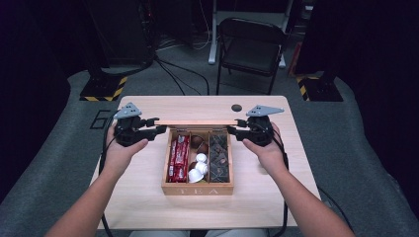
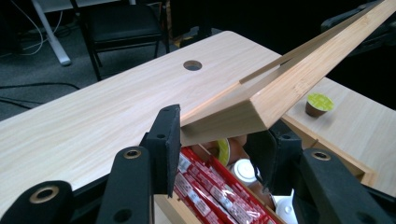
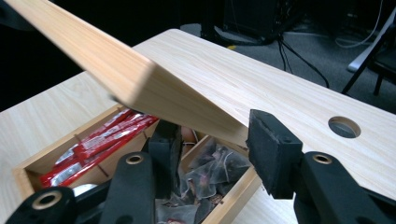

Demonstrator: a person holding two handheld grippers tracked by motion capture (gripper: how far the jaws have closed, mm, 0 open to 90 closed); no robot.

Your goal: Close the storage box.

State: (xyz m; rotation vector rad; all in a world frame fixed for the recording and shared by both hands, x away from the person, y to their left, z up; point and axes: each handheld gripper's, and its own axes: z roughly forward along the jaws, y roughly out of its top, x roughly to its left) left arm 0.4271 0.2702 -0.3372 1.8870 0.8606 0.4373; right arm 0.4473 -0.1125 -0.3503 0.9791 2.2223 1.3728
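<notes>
1. Forearms enter from bottom; L gripper (image 1: 157, 125) fingers (image 2: 167, 140) clamp lid (image 1: 200, 123) at its L corner.
2. Tea box (image 1: 197, 188) mid bench (image 1: 148, 202), lid raised: red sachets (image 1: 178, 159), capsules (image 1: 200, 165), tea bags (image 1: 218, 155).
3. R gripper (image 1: 235, 127) fingers (image 3: 273, 151) straddle lid's R corner.

Light wooden table (image 1: 148, 207), round hole (image 1: 236, 107) near its far edge. On the table: brown capsule (image 2: 319, 104), green lid. Beyond the table's far edge: black folding chair (image 1: 252, 47), black cables (image 1: 178, 74) across grey floor. Off its far-left corner: yellow-and-black striped base (image 1: 104, 89).
</notes>
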